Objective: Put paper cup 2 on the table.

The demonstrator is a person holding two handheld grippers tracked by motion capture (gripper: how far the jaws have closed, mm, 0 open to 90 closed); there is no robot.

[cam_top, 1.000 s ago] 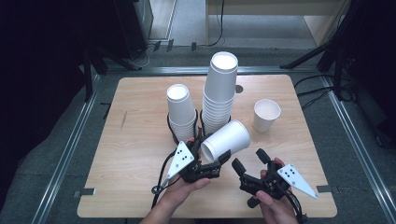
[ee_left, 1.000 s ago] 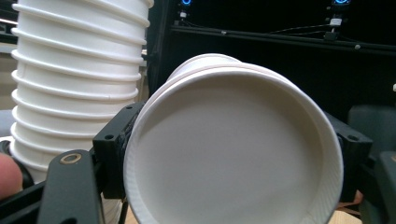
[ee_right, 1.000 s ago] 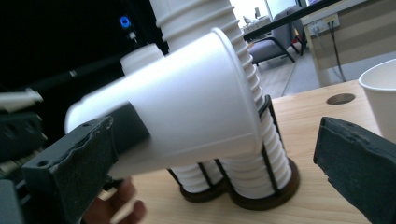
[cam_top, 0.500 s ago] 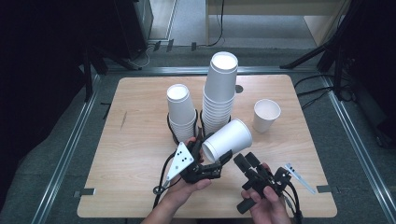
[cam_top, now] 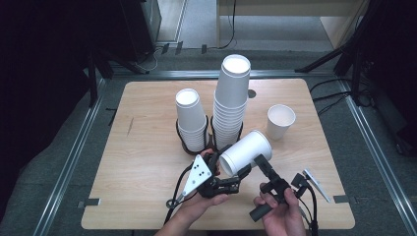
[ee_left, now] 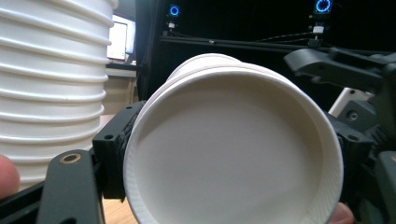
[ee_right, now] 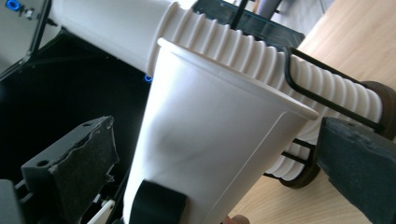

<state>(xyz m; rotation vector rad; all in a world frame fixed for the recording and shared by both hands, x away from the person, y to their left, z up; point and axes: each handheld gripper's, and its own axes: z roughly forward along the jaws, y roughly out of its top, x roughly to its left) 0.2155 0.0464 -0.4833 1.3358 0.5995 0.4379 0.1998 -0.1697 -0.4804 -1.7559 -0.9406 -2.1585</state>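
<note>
A white paper cup (cam_top: 248, 150) lies on its side above the table's front, and my left gripper (cam_top: 232, 166) is shut on it near the rim. In the left gripper view the cup's mouth (ee_left: 233, 158) faces the camera, with a black jaw on each side of it. My right gripper (cam_top: 260, 164) comes in from the lower right. In the right gripper view its two pads (ee_right: 70, 172) stand wide on either side of the cup's wall (ee_right: 210, 130), with a gap to it on both sides. That gripper (ee_right: 215, 168) is open.
Behind the held cup, a tall stack of cups (cam_top: 231, 98) and a shorter stack (cam_top: 192, 118) stand in black wire holders at mid-table. A single upright cup (cam_top: 281, 120) stands to their right. The wooden table (cam_top: 142, 152) has bare room at left.
The right gripper has rolled over, its grey plate now edge-on, and its jaws have reached up-left around the cup. The left gripper and cup have barely moved.
</note>
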